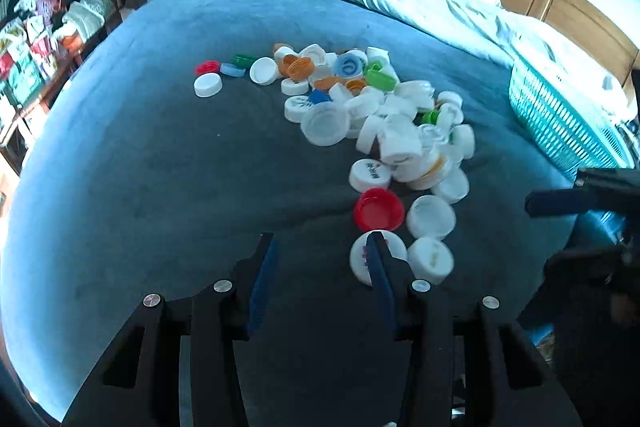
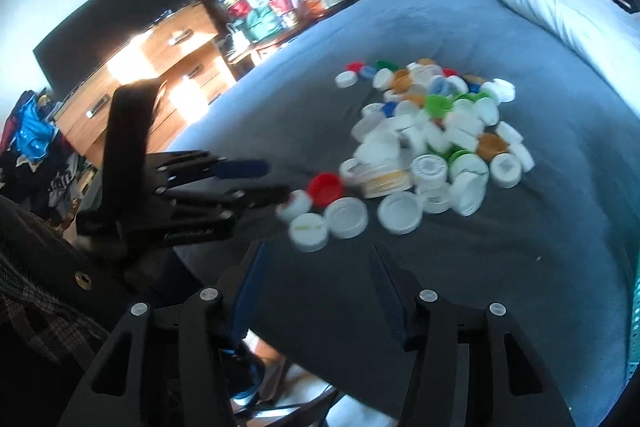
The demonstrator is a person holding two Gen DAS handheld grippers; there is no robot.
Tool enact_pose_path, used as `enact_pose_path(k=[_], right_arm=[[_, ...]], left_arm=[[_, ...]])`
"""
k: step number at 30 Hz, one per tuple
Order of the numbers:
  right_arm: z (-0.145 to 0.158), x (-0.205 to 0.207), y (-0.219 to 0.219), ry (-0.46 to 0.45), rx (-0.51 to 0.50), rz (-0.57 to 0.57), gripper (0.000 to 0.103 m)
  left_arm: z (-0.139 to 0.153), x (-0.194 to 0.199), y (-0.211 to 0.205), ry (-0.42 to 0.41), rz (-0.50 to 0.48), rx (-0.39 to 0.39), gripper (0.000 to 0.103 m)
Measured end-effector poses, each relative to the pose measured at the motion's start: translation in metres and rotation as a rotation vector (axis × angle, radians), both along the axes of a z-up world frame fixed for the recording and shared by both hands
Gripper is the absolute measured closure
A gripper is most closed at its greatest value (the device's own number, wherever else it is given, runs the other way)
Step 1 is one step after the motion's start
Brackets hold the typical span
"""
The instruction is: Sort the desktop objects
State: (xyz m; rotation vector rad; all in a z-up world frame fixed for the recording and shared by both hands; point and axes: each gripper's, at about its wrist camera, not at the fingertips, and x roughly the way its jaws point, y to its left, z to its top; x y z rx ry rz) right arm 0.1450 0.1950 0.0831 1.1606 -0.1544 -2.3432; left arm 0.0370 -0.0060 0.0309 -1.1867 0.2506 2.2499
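Hovering low over the blue-grey bedspread (image 1: 140, 147), left gripper (image 1: 322, 251) has jaws wide, empty, one finger overlapping a white cap (image 1: 360, 259) at the near end of the bottle cap pile (image 1: 360, 115). Right gripper (image 2: 316, 263) also wide, empty, just short of the pile. Teal basket (image 1: 560, 115) sits right. Best bet: straddle one loose edge cap like the red cap (image 1: 378, 209), close squarely across its rim, avoid nudging neighbours.

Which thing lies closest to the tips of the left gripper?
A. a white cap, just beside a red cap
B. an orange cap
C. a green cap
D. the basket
A: in the left wrist view, the left gripper stands open with one fingertip over a white cap, and a red cap lies just beyond it.
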Motion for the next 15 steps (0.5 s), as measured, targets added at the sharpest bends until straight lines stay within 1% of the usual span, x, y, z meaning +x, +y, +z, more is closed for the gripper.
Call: enact_pose_path(k=[2, 3, 4, 6, 7, 9, 10, 11, 13, 14, 15], right_arm=[[0.003, 0.001, -0.001, 0.003, 0.005, 0.006, 0.045], [0.003, 0.002, -0.001, 0.001, 0.004, 0.005, 0.045], [0.003, 0.004, -0.002, -0.003, 0.0, 0.003, 0.045], [0.001, 0.002, -0.003, -0.012, -0.004, 0.005, 0.045], [0.002, 0.001, -0.004, -0.014, -0.006, 0.007, 0.045], [0.003, 0.001, -0.007, -0.011, -0.003, 0.014, 0.045], [0.004, 0.001, -0.007, -0.01, -0.001, 0.016, 0.045], [0.005, 0.002, -0.008, -0.011, 0.0, 0.017, 0.045], [0.005, 0.002, -0.007, -0.013, 0.004, 0.013, 0.045], [0.005, 0.002, -0.006, -0.013, 0.003, 0.014, 0.045], [0.006, 0.001, -0.007, -0.009, 0.006, 0.016, 0.045]], left_arm=[[0.005, 0.006, 0.001, 0.007, -0.021, 0.023, 0.064], [0.004, 0.009, 0.003, 0.002, -0.034, 0.018, 0.064], [0.001, 0.011, 0.009, -0.013, -0.057, 0.002, 0.064], [-0.004, 0.015, 0.018, 0.004, -0.068, -0.031, 0.064], [-0.007, 0.014, 0.021, 0.0, -0.065, -0.039, 0.064], [-0.013, 0.008, 0.021, -0.023, -0.031, -0.034, 0.066], [-0.016, 0.007, 0.02, -0.033, -0.019, -0.03, 0.074], [-0.016, 0.006, 0.019, -0.037, -0.019, -0.033, 0.076], [-0.013, 0.008, 0.017, -0.033, -0.016, -0.033, 0.076], [-0.01, 0.009, 0.015, -0.035, -0.013, -0.02, 0.076], [-0.005, 0.01, 0.011, -0.04, -0.011, 0.011, 0.076]])
